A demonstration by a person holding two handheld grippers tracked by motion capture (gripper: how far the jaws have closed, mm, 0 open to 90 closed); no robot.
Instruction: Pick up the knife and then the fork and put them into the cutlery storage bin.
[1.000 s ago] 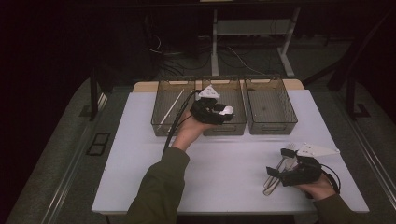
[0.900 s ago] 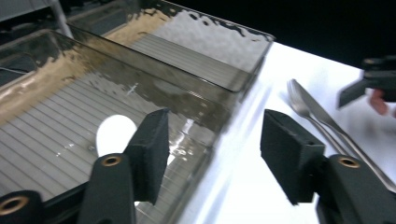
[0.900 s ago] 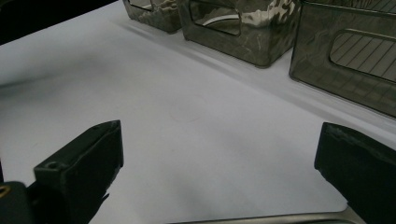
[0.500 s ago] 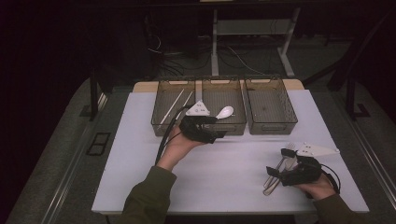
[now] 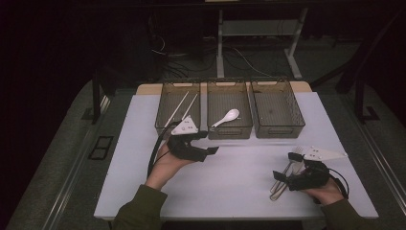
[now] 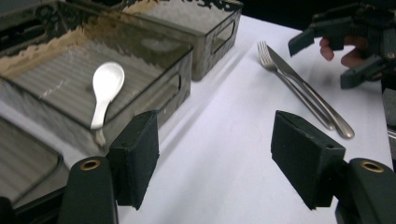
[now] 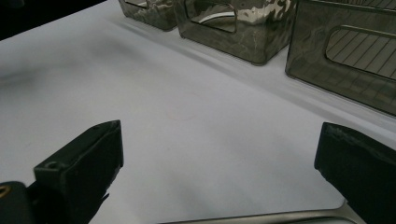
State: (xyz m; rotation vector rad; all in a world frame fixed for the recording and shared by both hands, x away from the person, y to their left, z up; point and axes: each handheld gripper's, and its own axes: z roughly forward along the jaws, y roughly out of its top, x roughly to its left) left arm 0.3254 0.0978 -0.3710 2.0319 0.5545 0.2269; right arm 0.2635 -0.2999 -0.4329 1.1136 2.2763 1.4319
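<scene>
A white spoon [image 5: 226,117] lies in the middle bin [image 5: 230,130], also seen as the spoon [image 6: 105,93] in the left gripper view. My left gripper [image 5: 209,143] hovers over the table just in front of that bin. Its jaws have just been opening and nothing is between them [image 6: 219,158]. A metal fork and knife [image 5: 286,171] lie side by side on the white table at the right. My right gripper [image 5: 282,176] stands open at their handles, and a metal handle [image 7: 261,217] shows low between its jaws [image 7: 219,172].
Three clear grey bins stand in a row at the back: the left bin [image 5: 167,125] holds chopsticks [image 5: 181,105], the right bin [image 5: 277,129] holds nothing. The white table top [image 5: 239,182] lies between the two hands. Beyond the table are dark floor and stand legs.
My left gripper has drawn back from over the middle bin towards the table's front left, and its jaws stand wider. The spoon now lies uncovered in that bin. The right hand has kept still.
</scene>
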